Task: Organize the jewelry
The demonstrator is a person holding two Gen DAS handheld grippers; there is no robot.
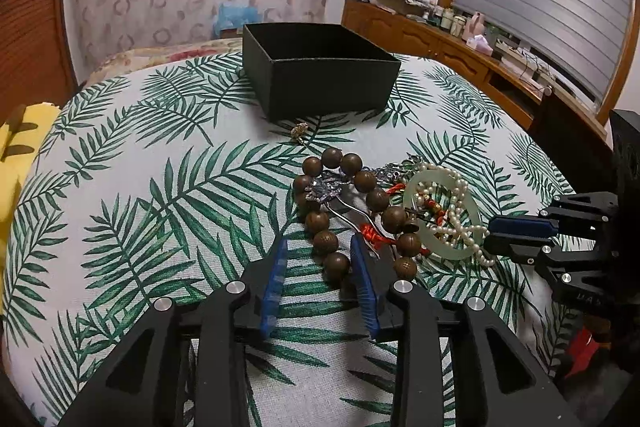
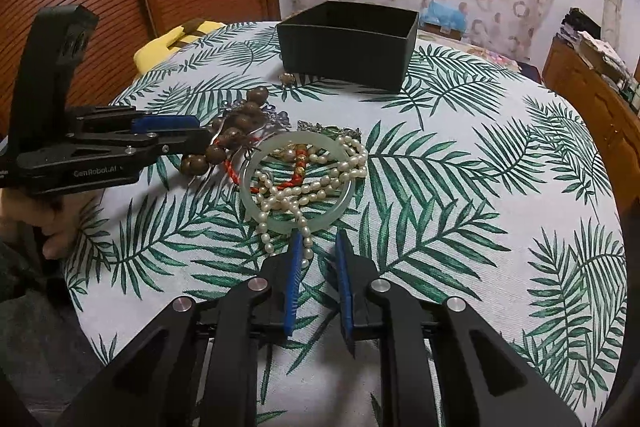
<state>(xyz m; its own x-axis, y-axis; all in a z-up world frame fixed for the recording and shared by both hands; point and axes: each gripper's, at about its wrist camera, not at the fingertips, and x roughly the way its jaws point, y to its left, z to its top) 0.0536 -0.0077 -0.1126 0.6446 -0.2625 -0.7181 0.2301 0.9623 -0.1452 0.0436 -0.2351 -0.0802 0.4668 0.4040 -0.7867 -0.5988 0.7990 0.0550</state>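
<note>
Round table under a woven cloth [image 1: 160,187], pale ground printed with green palm fronds. Far side: square black cardboard box [image 1: 320,67], matte, open-topped, inside not visible. A small metallic trinket [image 1: 300,131] lies just before it.

Jewelry heaped mid-table. Wooden bead bracelet [image 1: 340,211]: large round brown beads, dull sheen, some carved. Silver hairpin [image 1: 332,195] with ornate head lies across it. Smooth pale-green jade bangle [image 2: 296,183] lies flat; pearl strand [image 2: 320,179] of small irregular beads drapes over and through it, tangled with red cord [image 2: 296,175].

Left gripper [image 1: 320,267]: blue ribbed pads apart, straddling the bracelet's near beads, no squeeze visible. Right gripper [image 2: 318,247]: jaws narrowly apart, empty, left pad beside the trailing pearls.
</note>
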